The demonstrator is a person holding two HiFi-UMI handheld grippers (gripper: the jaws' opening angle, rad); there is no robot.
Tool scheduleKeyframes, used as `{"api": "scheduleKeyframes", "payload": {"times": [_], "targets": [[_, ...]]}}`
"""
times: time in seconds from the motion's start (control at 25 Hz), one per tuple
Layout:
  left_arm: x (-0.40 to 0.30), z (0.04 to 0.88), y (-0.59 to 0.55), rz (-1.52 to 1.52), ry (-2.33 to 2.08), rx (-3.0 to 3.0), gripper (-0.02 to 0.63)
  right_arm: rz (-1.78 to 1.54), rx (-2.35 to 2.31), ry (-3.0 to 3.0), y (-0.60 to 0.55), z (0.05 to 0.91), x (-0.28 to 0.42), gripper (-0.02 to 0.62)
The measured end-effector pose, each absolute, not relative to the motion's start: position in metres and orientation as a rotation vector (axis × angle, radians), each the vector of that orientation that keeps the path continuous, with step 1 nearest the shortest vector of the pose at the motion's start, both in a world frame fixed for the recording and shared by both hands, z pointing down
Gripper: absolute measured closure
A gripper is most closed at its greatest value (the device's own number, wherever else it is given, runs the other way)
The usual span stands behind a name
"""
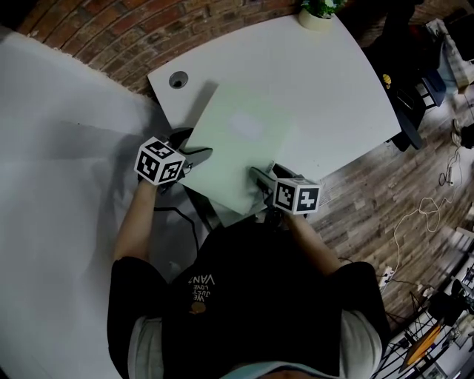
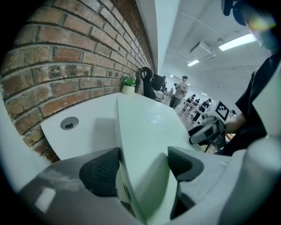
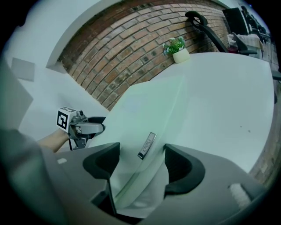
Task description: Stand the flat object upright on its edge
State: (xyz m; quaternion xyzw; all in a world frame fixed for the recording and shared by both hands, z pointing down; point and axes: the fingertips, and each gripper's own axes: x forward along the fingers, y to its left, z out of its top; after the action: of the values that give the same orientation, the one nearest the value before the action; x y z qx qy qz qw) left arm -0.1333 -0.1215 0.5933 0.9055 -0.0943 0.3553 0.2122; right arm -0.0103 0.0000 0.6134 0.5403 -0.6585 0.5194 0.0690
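Note:
A large pale green flat board (image 1: 244,141) lies on the white table (image 1: 333,96), its near end past the table's front edge. In the left gripper view the board (image 2: 149,127) casts a shadow along its left side. My left gripper (image 1: 198,157) straddles the near-left edge, and my right gripper (image 1: 258,176) straddles the near edge. The left gripper (image 2: 142,165) is open with the board's edge between the pads, not pinched. The right gripper (image 3: 140,165) is also open around the board (image 3: 149,110), with gaps on both sides. A small metal tag (image 3: 146,145) sits on the board.
A potted plant (image 1: 317,13) stands at the table's far corner. A round cable hole (image 1: 178,79) lies left of the board. A brick wall (image 2: 66,57) runs behind the table. Wooden floor with cables (image 1: 422,215) lies to the right. A white sheet (image 1: 59,185) covers the left.

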Motion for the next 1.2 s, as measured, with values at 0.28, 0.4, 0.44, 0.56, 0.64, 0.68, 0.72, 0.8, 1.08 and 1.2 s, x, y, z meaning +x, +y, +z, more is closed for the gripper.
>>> {"api": "scheduleKeyframes", "payload": {"times": [0.28, 0.4, 0.44, 0.56, 0.64, 0.68, 0.72, 0.8, 1.08, 1.2], "targets": [[-0.136, 0.571, -0.121, 0.905, -0.347, 2.588, 0.266, 1.420, 1.668, -2.024, -0.006, 0.597, -0.005, 0.281], [-0.137, 0.560, -0.123, 0.847, -0.407, 2.618, 0.279, 1.349, 1.676, -2.061, -0.011, 0.587, -0.002, 0.281], [-0.137, 0.556, -0.123, 0.832, -0.431, 2.623, 0.281, 1.325, 1.675, -2.073, -0.013, 0.584, -0.001, 0.281], [-0.135, 0.547, -0.126, 0.783, -0.511, 2.632, 0.284, 1.258, 1.661, -2.106, -0.022, 0.575, 0.006, 0.281], [-0.134, 0.540, -0.128, 0.739, -0.568, 2.638, 0.289, 1.230, 1.639, -2.128, -0.027, 0.571, 0.010, 0.281], [-0.134, 0.537, -0.128, 0.716, -0.594, 2.641, 0.296, 1.214, 1.628, -2.137, -0.030, 0.569, 0.012, 0.281], [-0.133, 0.534, -0.129, 0.692, -0.620, 2.645, 0.301, 1.193, 1.620, -2.144, -0.033, 0.567, 0.015, 0.281], [-0.133, 0.527, -0.131, 0.648, -0.674, 2.655, 0.308, 1.143, 1.604, -2.161, -0.041, 0.560, 0.020, 0.281], [-0.127, 0.511, -0.137, 0.553, -0.840, 2.674, 0.314, 1.011, 1.543, -2.241, -0.070, 0.541, 0.037, 0.282], [-0.127, 0.506, -0.137, 0.524, -0.907, 2.654, 0.319, 0.989, 1.500, -2.274, -0.079, 0.536, 0.042, 0.282]]}}
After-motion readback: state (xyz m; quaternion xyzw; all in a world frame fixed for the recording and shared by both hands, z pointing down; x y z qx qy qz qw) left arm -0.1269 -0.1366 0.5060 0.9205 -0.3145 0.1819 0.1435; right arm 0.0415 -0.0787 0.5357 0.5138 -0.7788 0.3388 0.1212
